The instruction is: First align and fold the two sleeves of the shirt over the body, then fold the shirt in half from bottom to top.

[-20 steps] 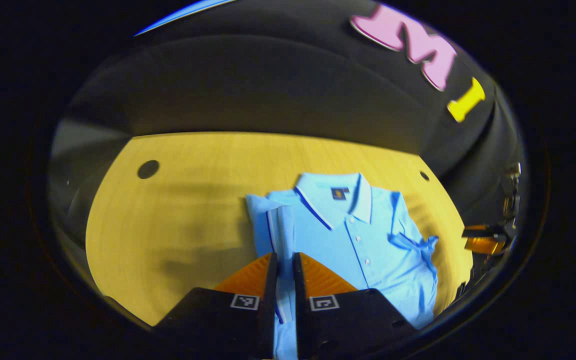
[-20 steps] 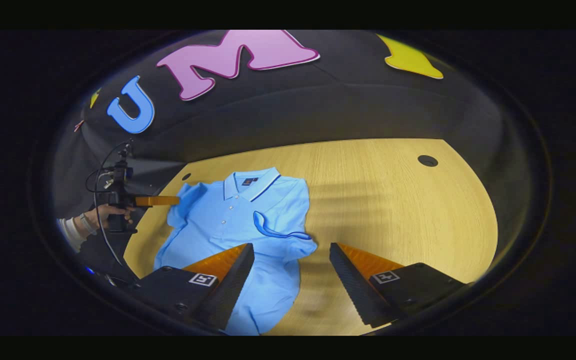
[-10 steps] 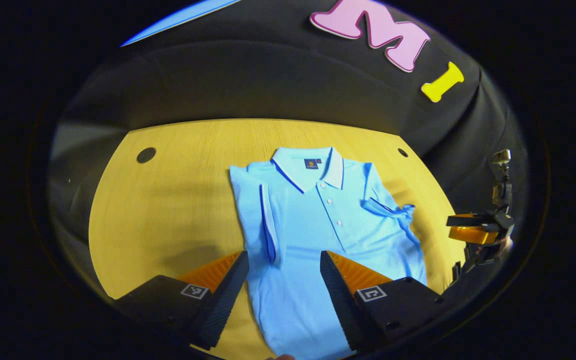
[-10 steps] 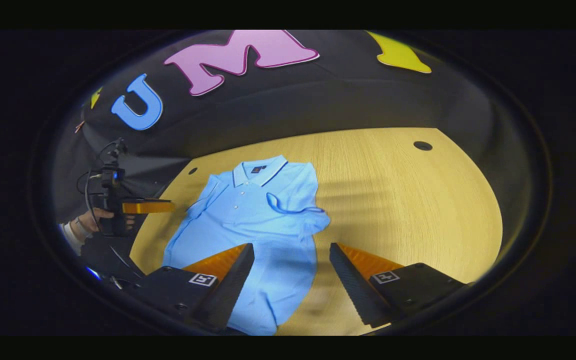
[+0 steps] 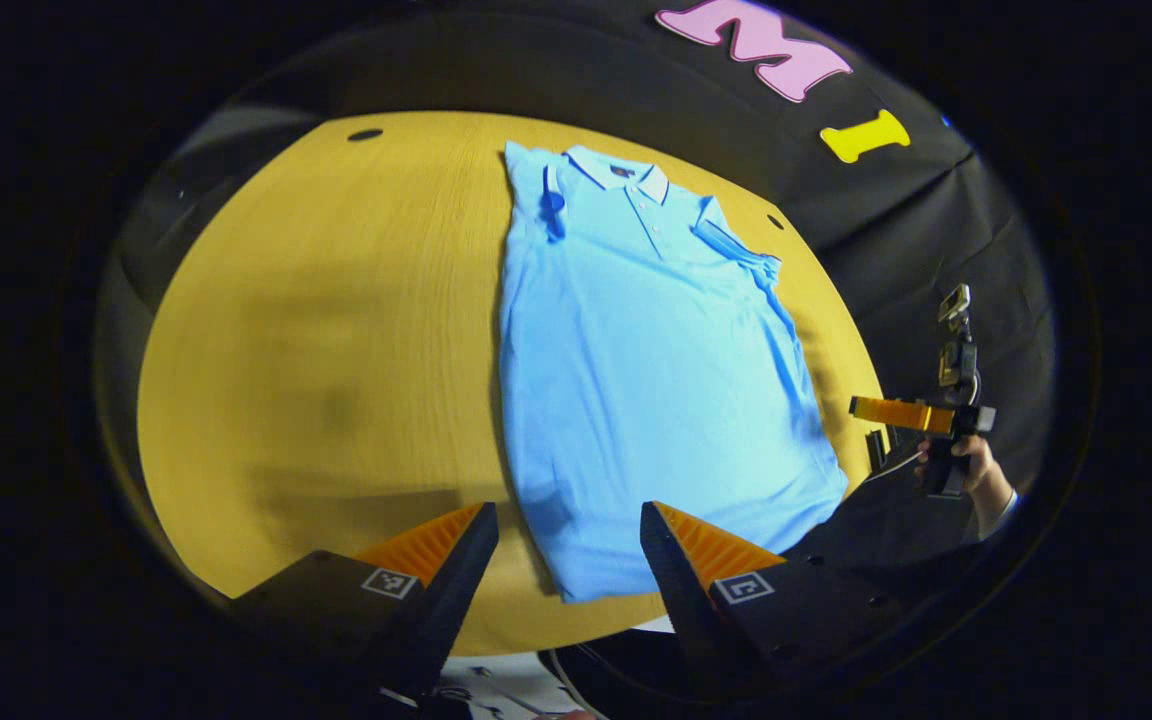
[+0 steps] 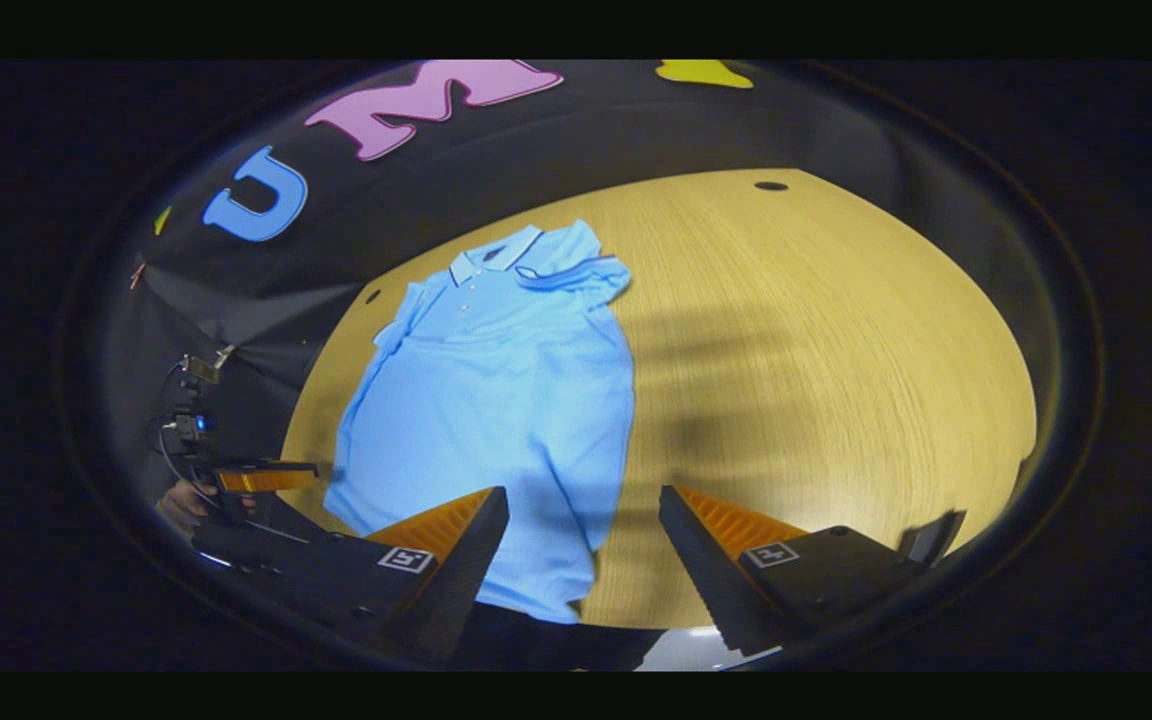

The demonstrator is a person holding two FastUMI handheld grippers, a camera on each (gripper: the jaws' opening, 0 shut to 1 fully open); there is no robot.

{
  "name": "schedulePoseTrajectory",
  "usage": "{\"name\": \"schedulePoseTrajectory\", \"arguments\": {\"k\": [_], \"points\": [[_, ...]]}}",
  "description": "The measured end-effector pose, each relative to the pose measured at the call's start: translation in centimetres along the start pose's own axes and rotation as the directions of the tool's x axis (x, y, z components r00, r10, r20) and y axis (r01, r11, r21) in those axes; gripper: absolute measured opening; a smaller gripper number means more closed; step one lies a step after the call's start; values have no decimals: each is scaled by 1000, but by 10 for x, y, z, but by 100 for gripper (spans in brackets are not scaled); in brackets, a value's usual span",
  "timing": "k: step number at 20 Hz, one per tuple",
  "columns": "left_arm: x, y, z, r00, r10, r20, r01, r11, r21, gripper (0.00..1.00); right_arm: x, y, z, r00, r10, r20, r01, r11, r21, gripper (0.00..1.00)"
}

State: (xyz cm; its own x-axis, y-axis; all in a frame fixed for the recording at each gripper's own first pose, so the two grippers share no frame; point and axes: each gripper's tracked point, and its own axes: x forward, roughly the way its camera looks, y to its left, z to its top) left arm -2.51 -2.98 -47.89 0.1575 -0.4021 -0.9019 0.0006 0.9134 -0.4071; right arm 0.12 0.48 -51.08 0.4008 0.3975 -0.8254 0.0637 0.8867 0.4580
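Observation:
A light blue polo shirt (image 5: 636,360) lies flat on the wooden table (image 5: 336,330), collar far, hem near, with both sleeves folded in over the body. In the right gripper view the same shirt (image 6: 496,400) runs from the far collar to the near hem. My left gripper (image 5: 568,540) hangs open above the hem's left corner, holding nothing. My right gripper (image 6: 584,530) is open above the hem's right corner, also holding nothing. Farther off, the right gripper (image 5: 901,412) shows in a hand (image 5: 971,470), and the left gripper (image 6: 261,478) shows at the shirt's left side.
Bare table (image 6: 816,380) stretches to the right of the shirt in the right gripper view. Small dark holes (image 5: 366,134) (image 6: 771,186) sit near the far table edge. The near table edge lies just under both grippers.
The left gripper let go of the left sleeve and opened. Both grippers pulled back from the sleeves toward the hem at the near edge. The right gripper stayed open.

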Motion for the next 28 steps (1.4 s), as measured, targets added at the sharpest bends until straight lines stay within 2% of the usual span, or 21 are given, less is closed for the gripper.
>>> {"name": "schedulePoseTrajectory", "arguments": {"k": [4, 5, 6, 9, 10, 12, 13, 14, 15, 16, 17, 18, 19, 21, 24, 28], "points": [[12, -9, -17, 998, -31, -49, 32, 999, 11, 92, -3, 3, -57, 996, 3, -90, 6, 995, 100, 96], [11, -10, -18, 998, -35, -49, 36, 999, 22, 92, -7, 10, -62, 996, 24, -90, -12, 991, 133, 96], [12, -13, -19, 998, -42, -52, 43, 999, 27, 92, -5, 16, -62, 995, 44, -92, -27, 984, 175, 88], [16, -20, -24, 995, -61, -82, 64, 998, 27, 91, 2, 35, -68, 983, 129, -130, -76, 933, 353, 90], [16, -20, -23, 994, -67, -90, 70, 997, 30, 90, 5, 37, -69, 980, 142, -137, -81, 921, 380, 90], [19, -20, -22, 992, -82, -96, 82, 997, 3, 85, 8, 35, -73, 980, 137, -146, -71, 919, 388, 79], [23, -17, -24, 991, -73, -111, 72, 997, -10, 79, 13, 27, -80, 979, 112, -168, -41, 926, 375, 59], [22, -10, -29, 991, -48, -126, 48, 999, -3, 57, 14, 25, -79, 979, 117, -168, -42, 917, 396, 33], [14, -15, -19, 992, -75, -99, 75, 997, -3, 35, 15, 31, -77, 977, 133, -164, -55, 910, 411, 7], [20, -12, -21, 995, -51, -82, 51, 999, 6, 14, 14, 28, -72, 980, 136, -145, -63, 904, 423, 8], [20, -7, -17, 998, -21, -59, 23, 999, 36, 7, 21, 31, -73, 980, 141, -138, -74, 911, 407, 10], [20, -2, -13, 999, 3, -35, -1, 998, 63, 6, 20, 31, -73, 979, 149, -140, -87, 923, 375, 11], [18, -4, -11, 1000, -11, -28, 13, 998, 64, 6, 18, 31, -73, 978, 150, -144, -92, 935, 343, 6], [9, -12, -8, 998, -51, -21, 52, 997, 55, 6, 13, 42, -60, 975, 189, -116, -144, 937, 319, 6], [-5, -17, 15, 997, -76, 30, 74, 993, 89, 6, 1, 65, -20, 959, 284, -18, -264, 912, 314, 6], [-27, -33, 70, 984, -95, 148, 76, 989, 128, 6, -13, 90, 51, 917, 382, 115, -398, 878, 264, 6]]}}
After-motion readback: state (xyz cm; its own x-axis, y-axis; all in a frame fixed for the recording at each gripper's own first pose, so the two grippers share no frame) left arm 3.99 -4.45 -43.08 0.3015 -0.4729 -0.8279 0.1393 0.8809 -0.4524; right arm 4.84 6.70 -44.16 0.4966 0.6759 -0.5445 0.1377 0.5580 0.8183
